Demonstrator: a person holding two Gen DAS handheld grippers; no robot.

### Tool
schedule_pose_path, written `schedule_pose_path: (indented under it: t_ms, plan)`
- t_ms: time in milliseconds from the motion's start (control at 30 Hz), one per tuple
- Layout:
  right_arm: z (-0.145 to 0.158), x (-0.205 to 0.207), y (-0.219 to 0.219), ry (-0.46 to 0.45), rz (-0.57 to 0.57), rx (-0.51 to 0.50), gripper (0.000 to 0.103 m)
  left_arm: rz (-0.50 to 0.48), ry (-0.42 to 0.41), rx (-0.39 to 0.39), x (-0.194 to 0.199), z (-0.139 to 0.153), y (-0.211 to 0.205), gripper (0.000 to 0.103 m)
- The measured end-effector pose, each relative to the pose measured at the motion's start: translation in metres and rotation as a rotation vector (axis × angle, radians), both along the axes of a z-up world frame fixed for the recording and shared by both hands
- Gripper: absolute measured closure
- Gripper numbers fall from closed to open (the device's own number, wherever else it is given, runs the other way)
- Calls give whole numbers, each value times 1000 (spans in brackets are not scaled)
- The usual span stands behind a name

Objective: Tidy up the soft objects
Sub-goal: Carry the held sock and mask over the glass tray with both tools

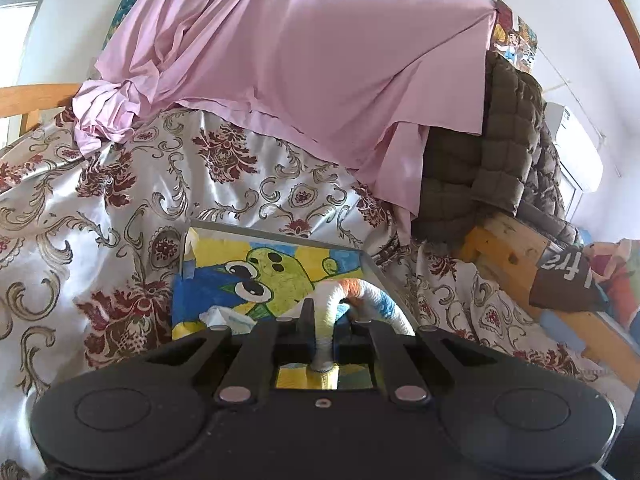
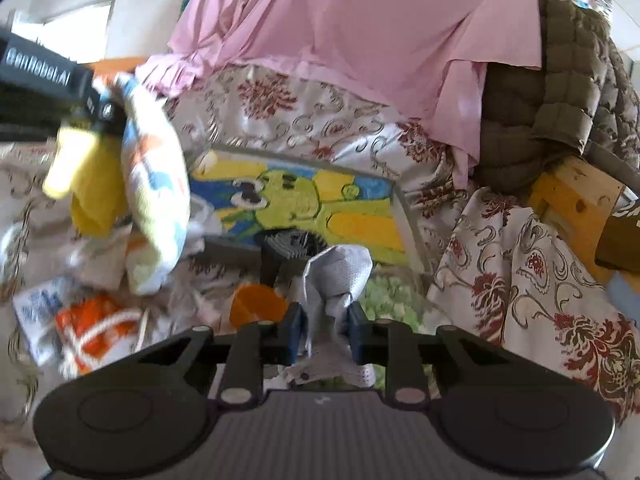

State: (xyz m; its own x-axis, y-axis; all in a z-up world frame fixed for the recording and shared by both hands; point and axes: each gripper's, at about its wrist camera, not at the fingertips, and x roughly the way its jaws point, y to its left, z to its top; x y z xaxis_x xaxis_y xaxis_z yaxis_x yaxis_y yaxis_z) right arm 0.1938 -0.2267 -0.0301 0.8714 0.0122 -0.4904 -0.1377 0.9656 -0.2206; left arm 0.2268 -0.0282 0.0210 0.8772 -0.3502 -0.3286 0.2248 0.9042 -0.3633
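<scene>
My left gripper (image 1: 323, 322) is shut on a knitted sock (image 1: 372, 292) striped white, orange and blue, which arches over a box with a cartoon frog picture (image 1: 280, 272). From the right wrist view that left gripper (image 2: 100, 114) is at the upper left, with the sock (image 2: 156, 184) and a yellow soft piece (image 2: 94, 196) hanging from it, blurred. My right gripper (image 2: 326, 322) is shut on a crumpled grey perforated cloth (image 2: 340, 270) that sticks up between its pads, in front of the frog box (image 2: 320, 196).
A floral satin bedspread (image 1: 120, 208) covers the bed, with a pink sheet (image 1: 300, 60) and an olive quilted jacket (image 1: 508, 140) draped behind. A wooden frame (image 1: 516, 256) stands at right. An orange cup (image 2: 256, 306), an orange and white packet (image 2: 92, 328) and a black brush (image 2: 288, 246) lie nearby.
</scene>
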Motion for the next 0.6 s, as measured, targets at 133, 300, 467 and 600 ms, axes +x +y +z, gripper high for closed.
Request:
schedule_pose_path:
  t_ms: [133, 300, 467, 600]
  plan:
    - [9, 20, -3, -53, -1, 33, 77, 4, 4, -3, 25, 2, -2, 96]
    - [17, 61, -11, -80, -9, 131, 77, 5, 18, 6, 63, -3, -5, 96]
    - [20, 105, -19, -82, -8, 238, 77, 20, 39, 12, 109, -10, -10, 96]
    - [17, 141, -24, -43, -12, 299, 72, 25, 92, 31, 150, -21, -17, 96]
